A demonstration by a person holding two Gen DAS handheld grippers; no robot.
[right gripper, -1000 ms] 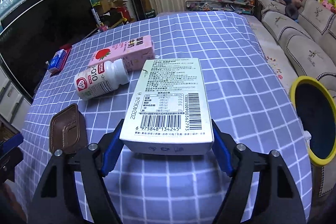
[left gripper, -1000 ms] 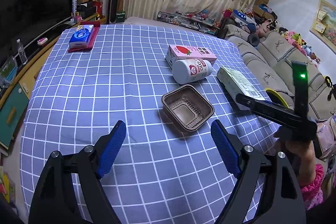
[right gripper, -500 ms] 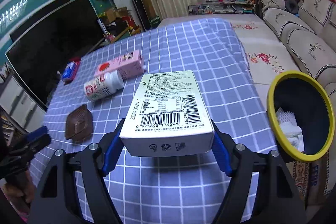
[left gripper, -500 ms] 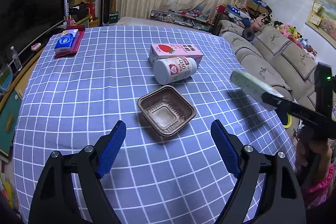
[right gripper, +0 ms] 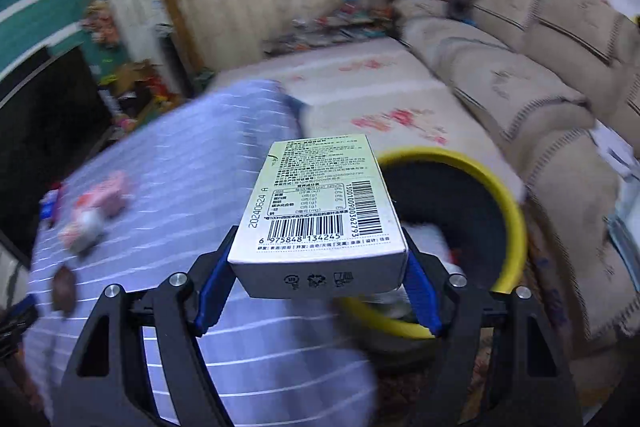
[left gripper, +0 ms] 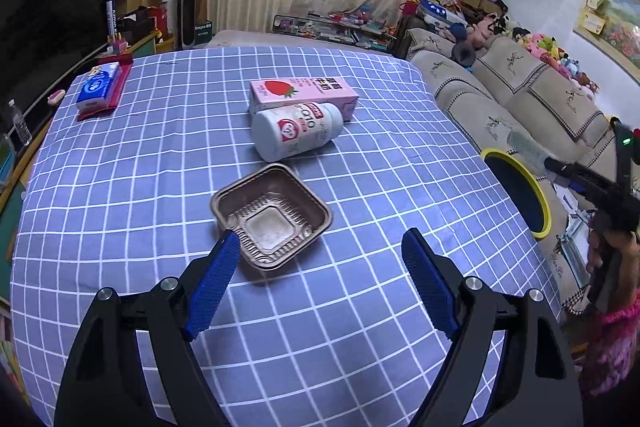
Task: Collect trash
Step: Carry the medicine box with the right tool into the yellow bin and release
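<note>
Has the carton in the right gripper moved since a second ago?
Yes. The carton, clamped in the right gripper, has left the table and now hangs over the yellow-rimmed bin beside it.

A blue tissue pack [left gripper: 98, 89] lies at ten o'clock on the checked tablecloth [left gripper: 120, 163]; a beige sofa [left gripper: 520, 95] stands at two o'clock.

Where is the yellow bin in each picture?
Left wrist view: the yellow bin is at the right edge, just past the table's right side, beside the sofa.
Right wrist view: the bin is right of centre, partly hidden behind the white box that the right gripper holds.
Shared landmark: the pink carton on the table.
</note>
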